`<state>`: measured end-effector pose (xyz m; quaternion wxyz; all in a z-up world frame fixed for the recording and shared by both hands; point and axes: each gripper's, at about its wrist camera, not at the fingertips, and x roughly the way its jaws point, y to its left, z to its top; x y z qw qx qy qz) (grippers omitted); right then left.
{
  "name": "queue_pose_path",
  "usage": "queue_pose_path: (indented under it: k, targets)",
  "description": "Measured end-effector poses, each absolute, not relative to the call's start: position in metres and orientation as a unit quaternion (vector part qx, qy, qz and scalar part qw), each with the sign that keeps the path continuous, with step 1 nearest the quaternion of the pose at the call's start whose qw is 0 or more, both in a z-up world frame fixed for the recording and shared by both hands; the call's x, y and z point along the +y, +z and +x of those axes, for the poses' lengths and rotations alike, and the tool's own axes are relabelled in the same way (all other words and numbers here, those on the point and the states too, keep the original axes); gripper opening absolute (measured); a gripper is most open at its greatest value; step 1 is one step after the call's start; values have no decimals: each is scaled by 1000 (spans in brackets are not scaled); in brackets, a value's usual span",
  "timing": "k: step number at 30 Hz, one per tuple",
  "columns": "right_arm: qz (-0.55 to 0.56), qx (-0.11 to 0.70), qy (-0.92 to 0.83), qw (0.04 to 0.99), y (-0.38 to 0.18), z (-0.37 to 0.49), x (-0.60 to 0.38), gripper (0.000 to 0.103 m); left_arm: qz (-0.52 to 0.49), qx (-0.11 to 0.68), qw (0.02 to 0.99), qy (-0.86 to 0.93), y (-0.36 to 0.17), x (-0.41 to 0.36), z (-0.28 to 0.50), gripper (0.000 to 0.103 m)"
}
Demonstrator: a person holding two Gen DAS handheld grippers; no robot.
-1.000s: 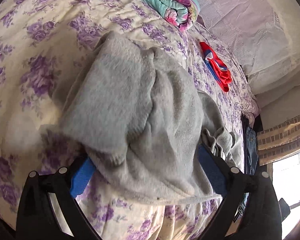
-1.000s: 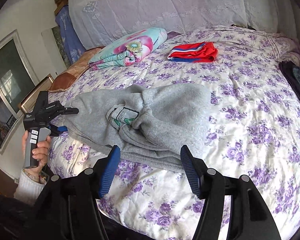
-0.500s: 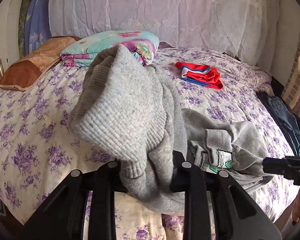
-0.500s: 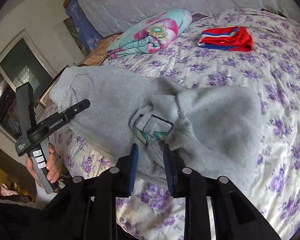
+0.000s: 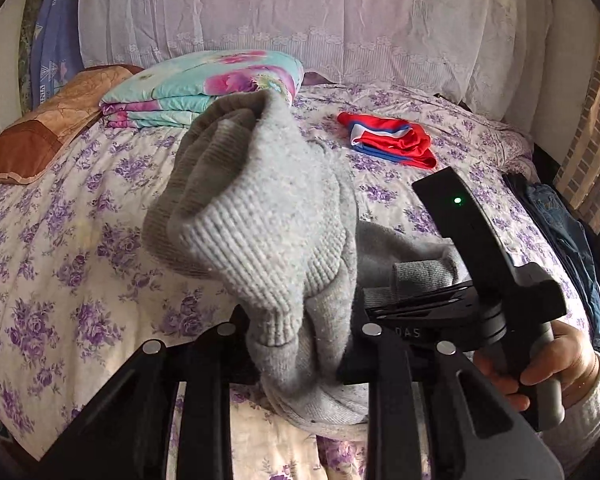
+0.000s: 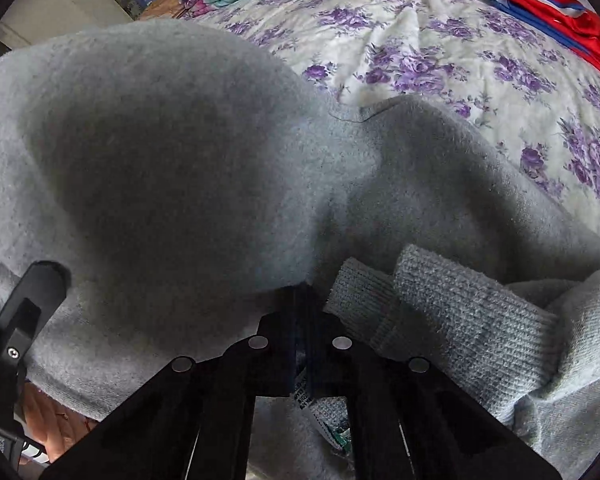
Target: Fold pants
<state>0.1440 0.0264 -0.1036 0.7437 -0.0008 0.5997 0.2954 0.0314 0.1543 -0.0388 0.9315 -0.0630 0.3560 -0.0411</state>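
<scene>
Grey fleece pants (image 5: 268, 216) lie bunched on the near side of a bed with a purple-flowered cover (image 5: 60, 240). My left gripper (image 5: 300, 332) is shut on a ribbed cuff end of the pants, which stands up in front of the lens. My right gripper (image 6: 300, 316) is shut on the pants (image 6: 180, 160) by the ribbed waistband (image 6: 460, 320); a label hangs between its fingers. The right gripper's body (image 5: 472, 280) shows in the left wrist view, close to the right of my left gripper. The left gripper's body (image 6: 16, 340) shows at the left edge of the right wrist view.
A folded red and blue garment (image 5: 392, 144) lies further back on the bed. A folded teal floral quilt (image 5: 204, 88) and a brown cushion (image 5: 48, 136) sit by the headboard. Dark blue clothes (image 5: 560, 232) hang at the bed's right edge.
Both grippers have shut on the pants. The right one moved in to the waistband. The two grippers have come close together, and the left holds the cuff raised.
</scene>
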Motion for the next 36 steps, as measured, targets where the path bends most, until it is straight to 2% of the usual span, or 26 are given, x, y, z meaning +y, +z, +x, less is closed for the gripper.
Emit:
queue_pose_path:
  k: [6, 11, 18, 21, 24, 27, 29, 32, 36]
  targets:
    - [49, 428, 268, 862, 5, 80, -82, 7, -35, 346, 936, -60, -18, 131, 30, 23]
    - [136, 353, 163, 911, 28, 28, -212, 9, 28, 324, 942, -81, 6, 73, 22, 23]
    - [227, 348, 90, 905, -18, -13, -318, 9, 136, 311, 931, -131, 16, -41, 7, 21]
    - [249, 349, 87, 899, -35, -21, -336, 9, 184, 311, 921, -146, 4, -89, 5, 21]
    - [261, 346, 88, 897, -45, -25, -346, 9, 215, 343, 902, -149, -20, -123, 15, 21]
    - [262, 355, 93, 892, -59, -19, -348, 9, 235, 394, 879, -131, -59, -144, 33, 21]
    - [259, 370, 87, 888, -68, -12, -348, 9, 247, 392, 878, -122, -78, -153, 34, 22]
    - [244, 394, 87, 882, -78, 4, -345, 9, 273, 368, 884, -92, -83, -165, 24, 25]
    - [201, 406, 127, 882, -57, 25, -331, 9, 272, 364, 887, -85, -79, -165, 21, 26]
